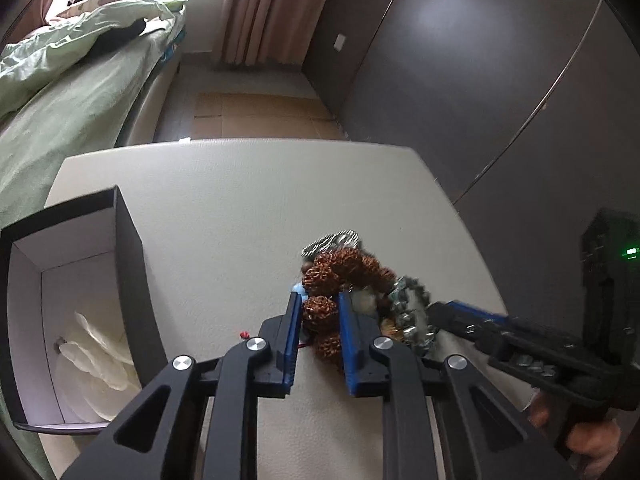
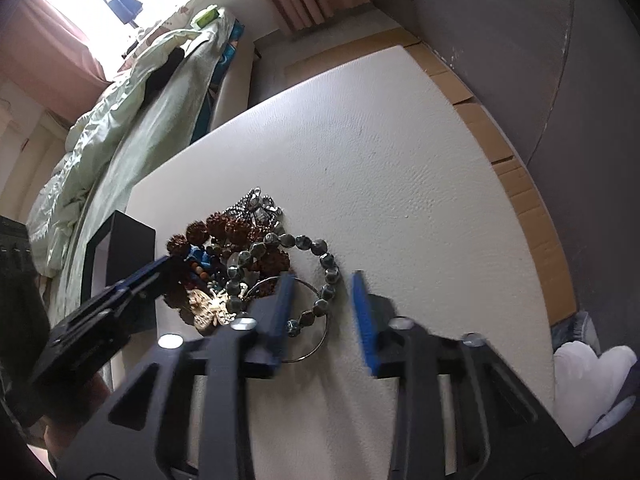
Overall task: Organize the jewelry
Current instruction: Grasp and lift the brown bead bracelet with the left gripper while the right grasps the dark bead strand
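Observation:
A heap of jewelry lies on the white table [image 1: 224, 200]. My left gripper [image 1: 319, 300] is shut on a brown rough-bead bracelet [image 1: 340, 270], with one bead between its blue pads. The same bracelet [image 2: 236, 228] shows in the right wrist view, with the left gripper [image 2: 164, 264] reaching into the heap. A grey stone-bead bracelet [image 2: 326, 276] and a thin metal hoop [image 2: 320, 340] lie beside it. My right gripper [image 2: 322, 280] is open and straddles the grey bracelet; it also shows in the left wrist view [image 1: 436, 312]. A silver chain piece [image 1: 332, 240] lies behind the heap.
An open black box with a white lining [image 1: 132, 248] stands at the table's left, with white padding inside; it also shows in the right wrist view [image 2: 120, 248]. A bed with green bedding [image 1: 72, 92] is beyond the table's left. A dark wardrobe [image 1: 480, 80] stands to the right.

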